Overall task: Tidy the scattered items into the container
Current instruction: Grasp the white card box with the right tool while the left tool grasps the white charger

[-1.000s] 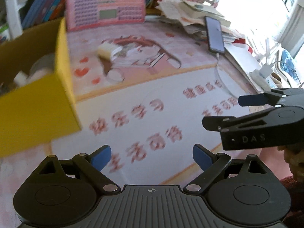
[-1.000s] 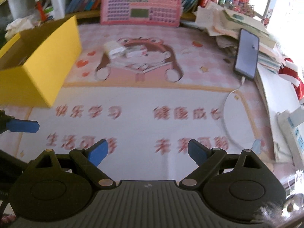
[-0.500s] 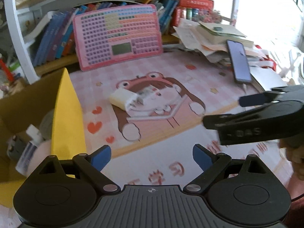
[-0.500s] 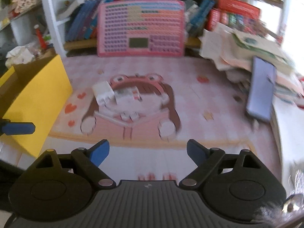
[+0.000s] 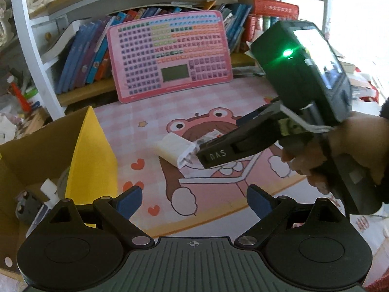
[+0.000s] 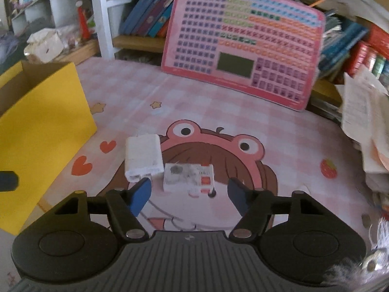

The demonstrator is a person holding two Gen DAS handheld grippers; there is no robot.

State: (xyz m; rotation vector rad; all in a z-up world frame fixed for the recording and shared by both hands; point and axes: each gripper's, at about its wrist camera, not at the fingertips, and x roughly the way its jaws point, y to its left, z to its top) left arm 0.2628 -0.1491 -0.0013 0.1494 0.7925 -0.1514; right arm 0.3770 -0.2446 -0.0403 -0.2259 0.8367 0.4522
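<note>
Right wrist view: right gripper (image 6: 188,193) now close above small white packet (image 6: 188,177), beside white charger (image 6: 143,157) on pink mat (image 6: 279,133); jaws just narrowed, half spread, pinching nothing yet. Left gripper (image 5: 194,200) spread, empty. Yellow box (image 6: 43,126) waiting left; pickup likely next.

Left claw (image 5: 194,200) and right claw (image 6: 189,193): matte black linkage arms, silver pivot screws, blue pads, ribbed grey base plate; right unit lettered "DAS", green indicator light, white cable tie; dark sleeve (image 5: 385,112) at wrist.
</note>
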